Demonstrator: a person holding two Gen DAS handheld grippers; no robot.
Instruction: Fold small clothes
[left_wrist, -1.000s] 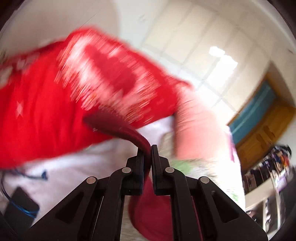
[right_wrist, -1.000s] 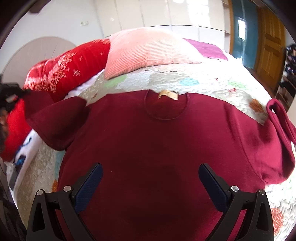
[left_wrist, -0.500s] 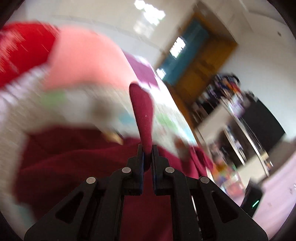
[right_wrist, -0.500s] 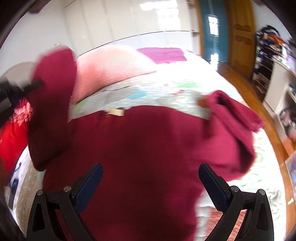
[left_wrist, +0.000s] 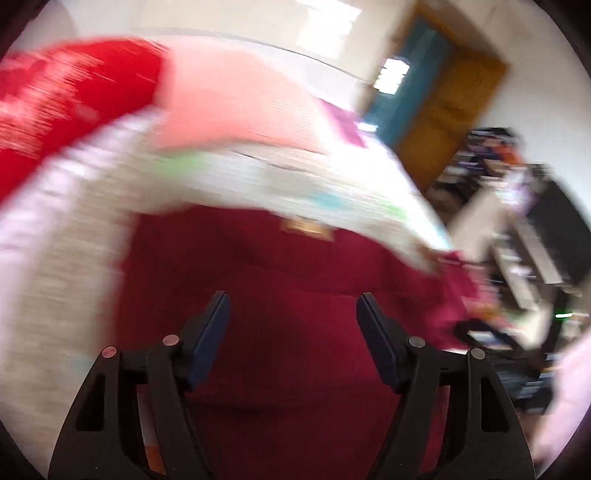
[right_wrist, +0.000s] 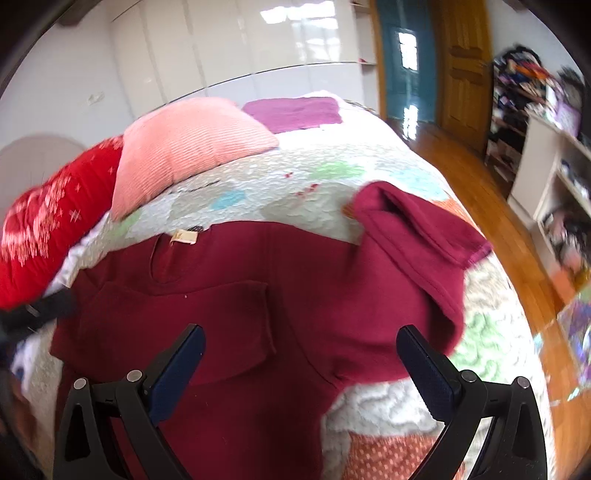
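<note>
A dark red T-shirt (right_wrist: 295, 288) lies flat on the quilted bed (right_wrist: 332, 184), its neck label (right_wrist: 184, 236) pointing away from me. Its left sleeve (right_wrist: 184, 325) lies folded inward over the chest. The right sleeve (right_wrist: 417, 236) sticks out, rumpled, toward the bed's right edge. My right gripper (right_wrist: 301, 328) hovers over the shirt's body, open, with nothing between its fingers. In the blurred left wrist view my left gripper (left_wrist: 292, 297) is above the shirt (left_wrist: 258, 251), its jaws opening and no cloth between them.
A pink pillow (right_wrist: 184, 155) and a red patterned pillow (right_wrist: 48, 221) lie at the head of the bed, with a purple cloth (right_wrist: 295, 110) beyond them. To the right the bed drops to a wooden floor (right_wrist: 498, 221) with cluttered shelves (right_wrist: 546, 166).
My left gripper carried the left sleeve across over the shirt, then opened and let it go. The sleeve now lies folded on the chest. The right gripper has shifted toward the right sleeve.
</note>
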